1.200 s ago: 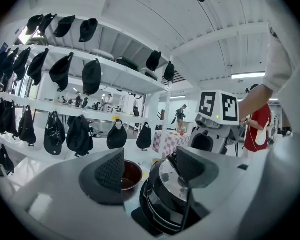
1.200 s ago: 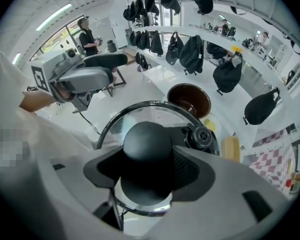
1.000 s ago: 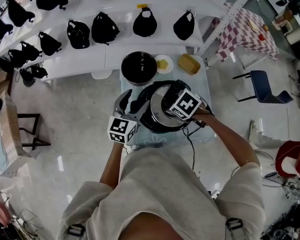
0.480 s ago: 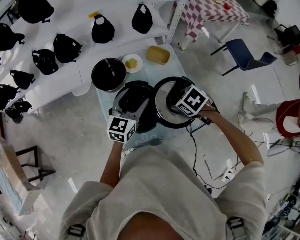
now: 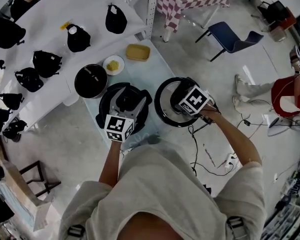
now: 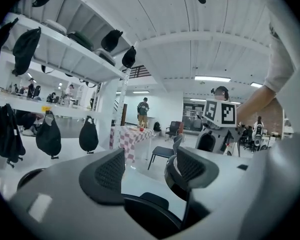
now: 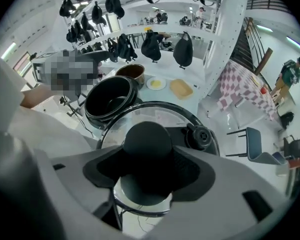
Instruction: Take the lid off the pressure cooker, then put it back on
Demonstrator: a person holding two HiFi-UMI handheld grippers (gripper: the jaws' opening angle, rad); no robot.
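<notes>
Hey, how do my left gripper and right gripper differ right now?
The right gripper is closed on the lid's knob; the left gripper is open, its pads pressing on nothing. The right gripper points down at the lid; the left gripper points roughly level over the open cooker. Both carry a marker cube and work above the same table.
</notes>
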